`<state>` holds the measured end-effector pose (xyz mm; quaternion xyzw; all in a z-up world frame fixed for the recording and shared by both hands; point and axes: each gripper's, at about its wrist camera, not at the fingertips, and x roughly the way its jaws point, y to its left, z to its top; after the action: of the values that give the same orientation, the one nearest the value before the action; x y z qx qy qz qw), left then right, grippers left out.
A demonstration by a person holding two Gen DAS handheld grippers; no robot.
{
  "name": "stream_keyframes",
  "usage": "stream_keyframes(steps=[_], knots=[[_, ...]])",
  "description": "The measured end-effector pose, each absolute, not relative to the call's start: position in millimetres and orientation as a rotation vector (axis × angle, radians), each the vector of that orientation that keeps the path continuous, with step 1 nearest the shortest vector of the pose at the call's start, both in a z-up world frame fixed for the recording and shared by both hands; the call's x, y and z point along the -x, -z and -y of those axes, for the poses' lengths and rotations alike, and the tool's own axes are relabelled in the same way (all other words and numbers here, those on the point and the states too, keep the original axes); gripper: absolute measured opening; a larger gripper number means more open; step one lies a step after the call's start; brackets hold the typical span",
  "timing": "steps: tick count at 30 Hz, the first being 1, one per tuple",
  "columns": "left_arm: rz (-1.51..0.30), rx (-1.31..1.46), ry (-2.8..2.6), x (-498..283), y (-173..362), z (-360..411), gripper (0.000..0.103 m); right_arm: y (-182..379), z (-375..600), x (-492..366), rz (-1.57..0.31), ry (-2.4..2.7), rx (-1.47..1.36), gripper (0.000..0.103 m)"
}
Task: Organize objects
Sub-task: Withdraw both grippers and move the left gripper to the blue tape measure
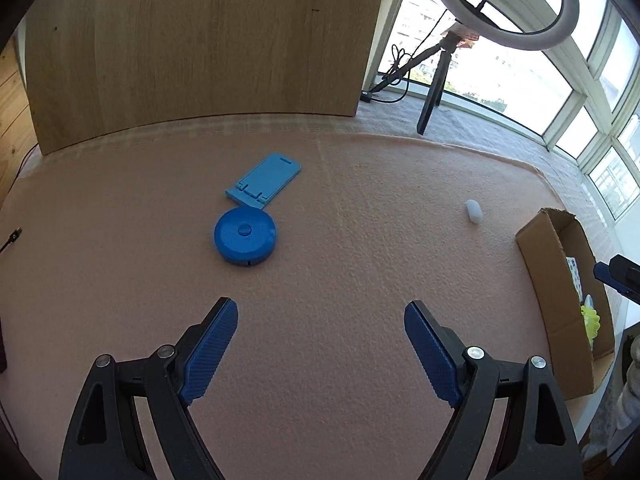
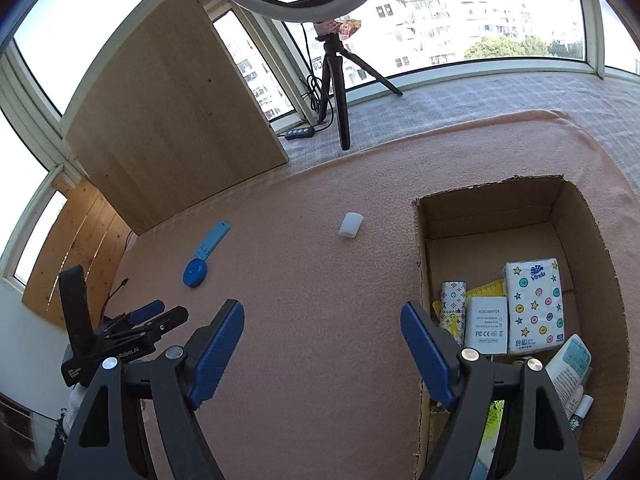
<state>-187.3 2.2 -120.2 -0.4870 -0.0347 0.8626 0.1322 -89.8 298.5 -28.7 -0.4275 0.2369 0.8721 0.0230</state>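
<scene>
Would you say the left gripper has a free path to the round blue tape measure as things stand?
Probably yes. The left gripper is open and empty, and only bare pink blanket lies between it and the tape measure. The light blue phone stand touches its far edge, which might crowd a grasp from that side.

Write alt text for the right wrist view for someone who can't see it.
The open right claw hovers over a pink felt mat, beside an open cardboard box holding a star-patterned tissue pack and a white adapter. A small white cylinder and a round blue tape measure lie farther off.
</scene>
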Motion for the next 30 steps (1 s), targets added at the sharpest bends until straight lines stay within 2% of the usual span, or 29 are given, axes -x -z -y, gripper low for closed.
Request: stream_keyframes(steps=[8,17,25,30], knots=[[0.088,1.421,-2.564,231,131,31,0.087,38,-268,108,-0.739,-2.703,1.384,0.077],[0.015,1.451,-2.539,261,151,14,0.086,40,-259,114,-0.704,-2.687,1.413,0.077],[-0.009,1.505,-2.537,270,169,5,0.067,38,-257,133,-0.652,-2.691,1.417,0.077],[-0.013,1.502,-2.543,270,172,6,0.065,43,-256,153,-0.624,-2.686,1.433,0.077]])
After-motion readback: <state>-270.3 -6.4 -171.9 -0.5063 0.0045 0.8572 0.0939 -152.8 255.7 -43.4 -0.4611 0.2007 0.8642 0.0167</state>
